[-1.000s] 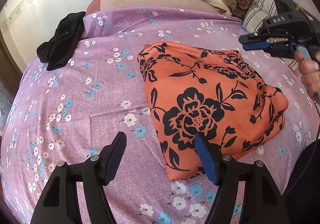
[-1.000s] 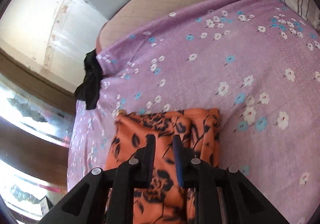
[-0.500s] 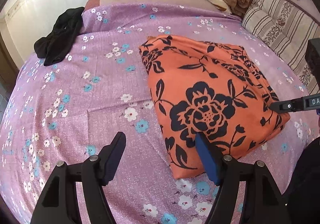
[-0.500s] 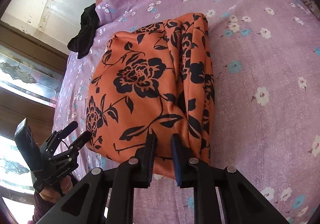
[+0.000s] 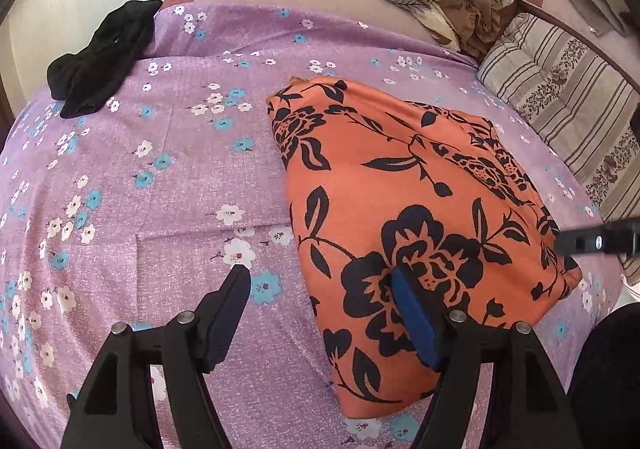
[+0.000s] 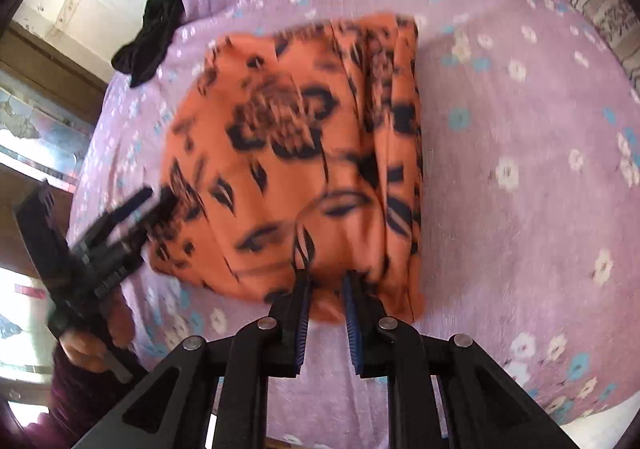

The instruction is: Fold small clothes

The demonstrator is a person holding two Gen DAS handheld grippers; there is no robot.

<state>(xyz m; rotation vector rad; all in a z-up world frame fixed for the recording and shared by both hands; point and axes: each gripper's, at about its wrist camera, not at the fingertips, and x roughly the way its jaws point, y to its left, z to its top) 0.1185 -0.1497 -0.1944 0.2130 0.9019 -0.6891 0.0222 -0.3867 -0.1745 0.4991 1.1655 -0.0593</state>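
- Left gripper [image 5: 320, 289]: 2 fingers spread wide, straddling the near left edge of the folded orange cloth [image 5: 400, 185].
- Right gripper [image 6: 326, 281]: fingers narrowly apart, orange cloth's near edge between them; pinch uncertain.

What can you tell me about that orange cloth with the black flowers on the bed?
The orange cloth is a thin, soft-looking fabric printed with large black flowers and leaves. It lies folded into a rough rectangle on the purple flowered bedsheet, with gathered layers along one side. The right tongs sit nearly closed at its near edge; the blur hides whether they pinch it. The left tongs hang open over another edge.
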